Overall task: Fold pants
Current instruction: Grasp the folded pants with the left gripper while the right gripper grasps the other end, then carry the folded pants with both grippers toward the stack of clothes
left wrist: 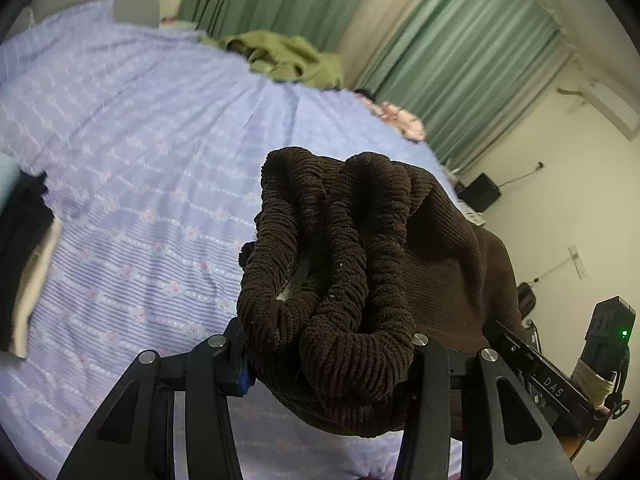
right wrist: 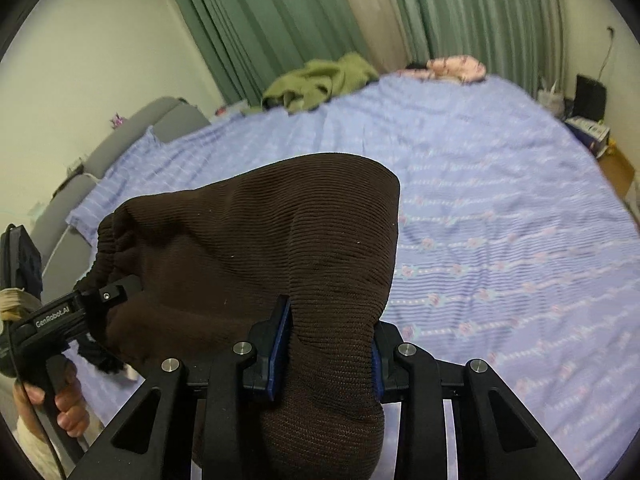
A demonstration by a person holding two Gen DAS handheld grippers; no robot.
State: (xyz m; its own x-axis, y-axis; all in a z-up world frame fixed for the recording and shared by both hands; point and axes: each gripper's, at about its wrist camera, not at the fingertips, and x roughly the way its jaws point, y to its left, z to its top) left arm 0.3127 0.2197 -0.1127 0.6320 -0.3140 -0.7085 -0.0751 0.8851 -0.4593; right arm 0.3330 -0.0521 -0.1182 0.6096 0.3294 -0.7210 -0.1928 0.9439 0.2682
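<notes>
The dark brown ribbed pants (left wrist: 332,280) are held up above the bed by both grippers. My left gripper (left wrist: 328,344) is shut on the bunched elastic waistband, which fills the space between its fingers. My right gripper (right wrist: 330,344) is shut on a thick fold of the same pants (right wrist: 256,248); blue pads press both sides of the cloth. The left gripper also shows at the left of the right wrist view (right wrist: 116,294), clamped on the waistband. The right gripper's body shows at the lower right of the left wrist view (left wrist: 560,380). The rest of the pants hangs out of sight below.
The bed has a lilac flowered sheet (left wrist: 140,160). A crumpled green garment (left wrist: 288,60) and a pink cloth (left wrist: 400,118) lie at its far edge by green curtains (right wrist: 280,20). A grey headboard (right wrist: 80,184) is at left. Dark clothing (left wrist: 20,240) lies at the left edge.
</notes>
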